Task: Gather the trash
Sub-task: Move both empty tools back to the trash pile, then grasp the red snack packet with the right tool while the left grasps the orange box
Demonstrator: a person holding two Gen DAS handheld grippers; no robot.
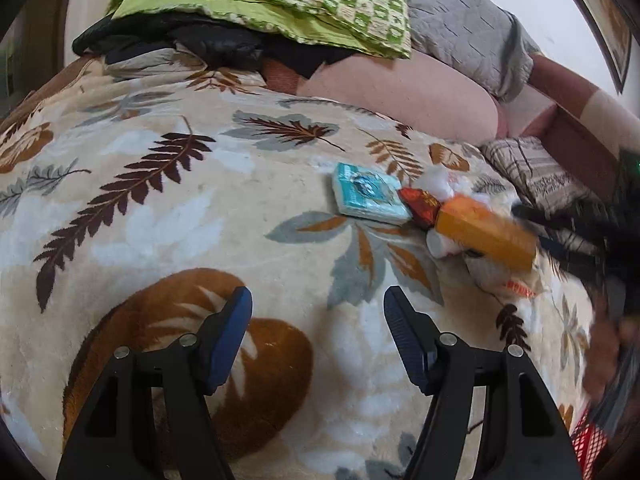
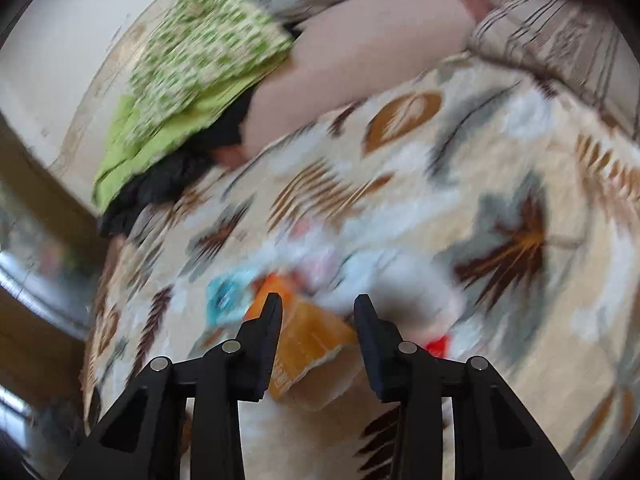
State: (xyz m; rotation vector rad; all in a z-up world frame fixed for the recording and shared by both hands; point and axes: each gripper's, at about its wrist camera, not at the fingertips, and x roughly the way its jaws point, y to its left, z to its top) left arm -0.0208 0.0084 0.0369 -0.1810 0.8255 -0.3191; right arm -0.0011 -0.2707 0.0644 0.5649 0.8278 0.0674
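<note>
Presently my right gripper [image 2: 316, 308], jaws apart, straddles the long orange cardboard box [image 2: 308, 336] lengthwise, while my left gripper [image 1: 318, 308] hangs open, farther off.

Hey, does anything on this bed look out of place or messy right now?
Yes. A cluster of litter lies on the leaf-print blanket: a teal packet, a red wrapper, white crumpled tissue and an orange box. The box's near end looks torn open in the right wrist view, where the right gripper straddles it, jaws open.
</note>
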